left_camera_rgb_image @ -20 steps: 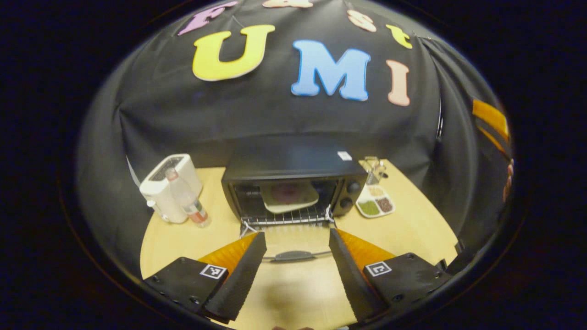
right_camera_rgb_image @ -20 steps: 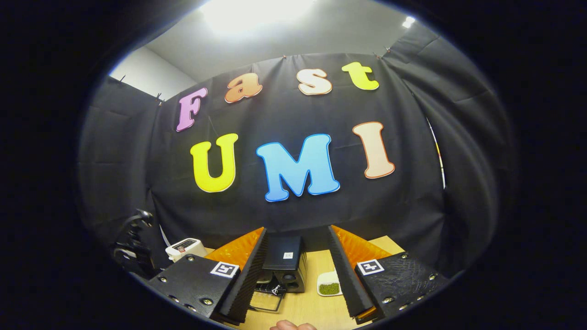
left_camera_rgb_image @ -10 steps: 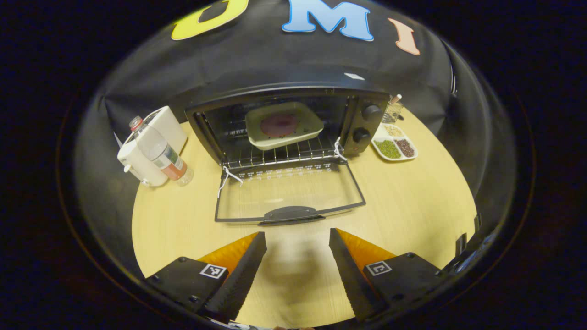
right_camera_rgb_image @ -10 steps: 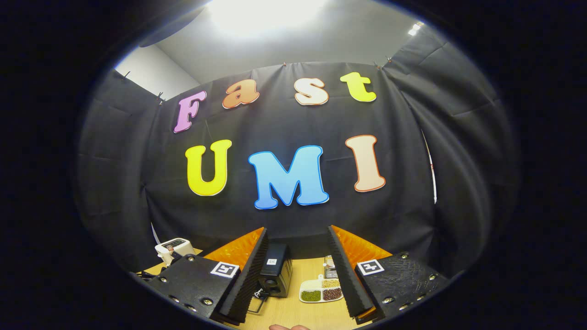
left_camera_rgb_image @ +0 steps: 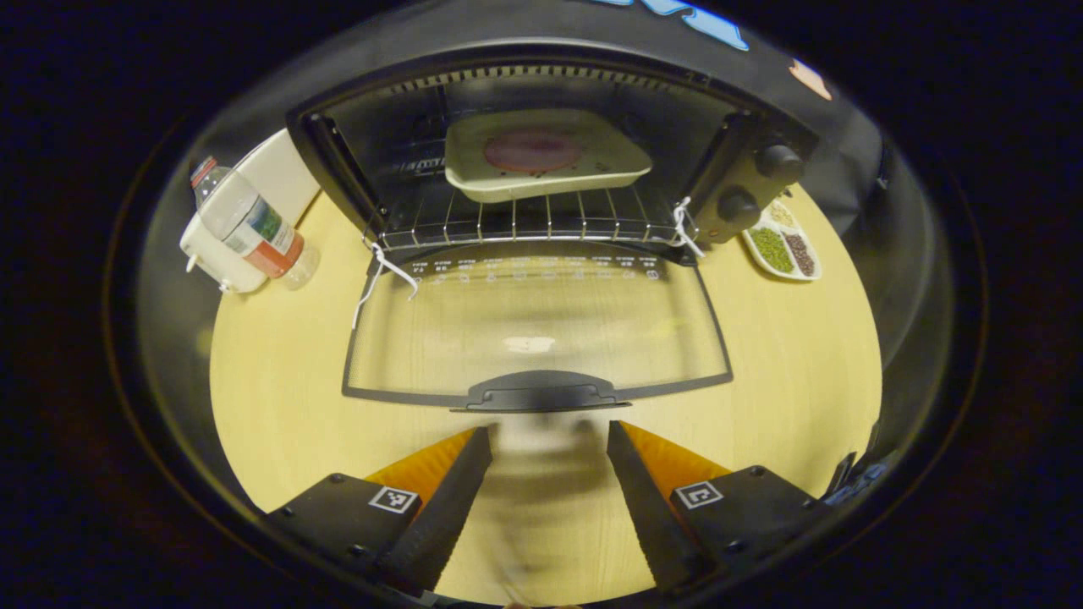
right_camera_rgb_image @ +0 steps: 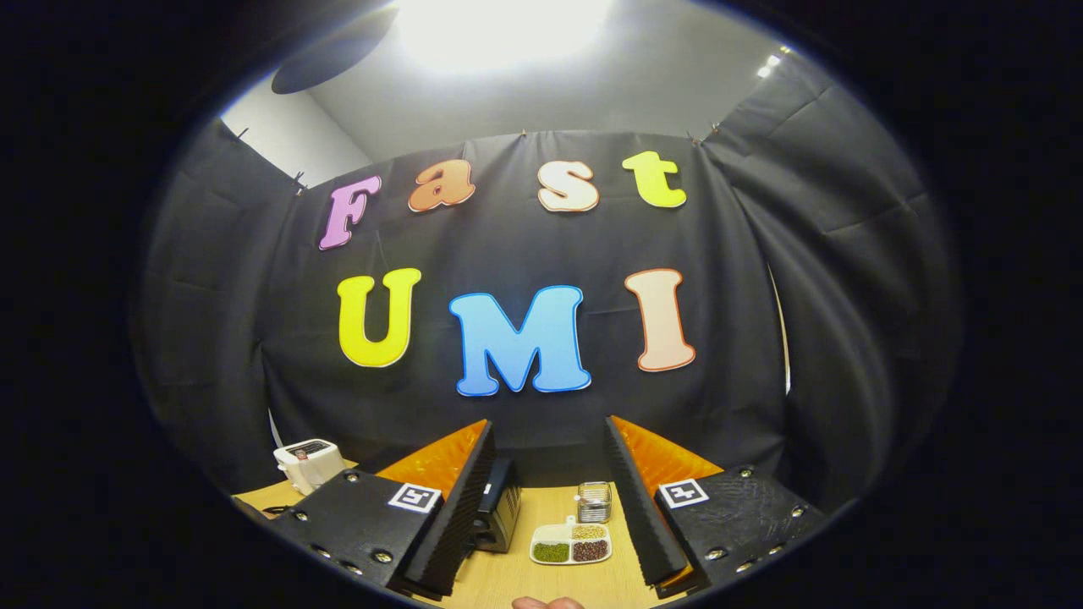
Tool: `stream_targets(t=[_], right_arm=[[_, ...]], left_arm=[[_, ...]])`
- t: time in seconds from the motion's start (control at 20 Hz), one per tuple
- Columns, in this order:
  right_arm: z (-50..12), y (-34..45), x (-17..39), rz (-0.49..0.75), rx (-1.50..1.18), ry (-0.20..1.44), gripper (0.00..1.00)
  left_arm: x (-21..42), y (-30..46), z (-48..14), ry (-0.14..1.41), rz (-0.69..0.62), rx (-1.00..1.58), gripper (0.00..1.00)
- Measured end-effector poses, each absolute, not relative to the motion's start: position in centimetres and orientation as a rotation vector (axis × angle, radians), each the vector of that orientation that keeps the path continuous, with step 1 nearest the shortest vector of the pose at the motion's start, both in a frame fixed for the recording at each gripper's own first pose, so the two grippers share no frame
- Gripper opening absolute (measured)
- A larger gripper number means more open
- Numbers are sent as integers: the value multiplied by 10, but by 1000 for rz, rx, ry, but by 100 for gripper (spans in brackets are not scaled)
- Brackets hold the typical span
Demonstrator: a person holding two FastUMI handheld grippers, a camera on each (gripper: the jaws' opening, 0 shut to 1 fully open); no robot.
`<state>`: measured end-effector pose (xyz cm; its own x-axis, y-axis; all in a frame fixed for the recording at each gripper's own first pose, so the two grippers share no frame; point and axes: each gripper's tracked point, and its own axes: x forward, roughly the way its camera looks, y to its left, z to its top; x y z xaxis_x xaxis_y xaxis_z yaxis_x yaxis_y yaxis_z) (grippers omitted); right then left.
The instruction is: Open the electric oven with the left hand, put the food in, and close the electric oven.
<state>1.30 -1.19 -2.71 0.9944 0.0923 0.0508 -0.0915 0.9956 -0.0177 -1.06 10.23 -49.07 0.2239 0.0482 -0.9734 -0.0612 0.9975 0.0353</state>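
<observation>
In the left gripper view the black electric oven (left_camera_rgb_image: 744,182) stands open, its glass door (left_camera_rgb_image: 533,326) lying flat on the wooden table. A pale tray (left_camera_rgb_image: 541,161) with a reddish round piece of food (left_camera_rgb_image: 533,152) rests on the wire rack inside. My left gripper (left_camera_rgb_image: 548,436) is open, empty, and just short of the door handle (left_camera_rgb_image: 541,391), fingers either side of it. My right gripper (right_camera_rgb_image: 546,425) is open and empty, held high and pointing at the booth wall. A corner of the oven (right_camera_rgb_image: 499,512) peeks past its left finger.
A white toaster (left_camera_rgb_image: 271,169) and a clear water bottle (left_camera_rgb_image: 245,224) stand left of the oven. A white divided dish of beans (left_camera_rgb_image: 783,249) (right_camera_rgb_image: 571,545) lies to its right, with a small glass jar (right_camera_rgb_image: 595,501) behind it. A fingertip (right_camera_rgb_image: 546,602) shows at the bottom edge.
The left gripper has moved forward and tipped down, coming close to the open door's handle. The right gripper has turned slightly right, so the oven slid left in its view.
</observation>
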Motion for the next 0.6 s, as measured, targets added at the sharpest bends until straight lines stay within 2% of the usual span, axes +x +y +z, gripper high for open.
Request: stream_targets(t=[0.05,0.1,0.3,0.35,0.6], right_arm=[[-27,-14,12,87,-13,-50,79],[-27,-16,12,80,-11,-48,79],[-32,-19,15,65,-14,-34,79],[-33,-19,15,62,-15,-30,79],[-39,-16,17,58,-7,-13,79]], left_arm=[[-10,103,-495,1354,76,-9,91],[-8,104,-498,1358,75,0,98],[-7,108,-513,1391,76,42,94],[-7,110,-518,1401,84,44,91],[-6,109,-517,1406,76,27,97]])
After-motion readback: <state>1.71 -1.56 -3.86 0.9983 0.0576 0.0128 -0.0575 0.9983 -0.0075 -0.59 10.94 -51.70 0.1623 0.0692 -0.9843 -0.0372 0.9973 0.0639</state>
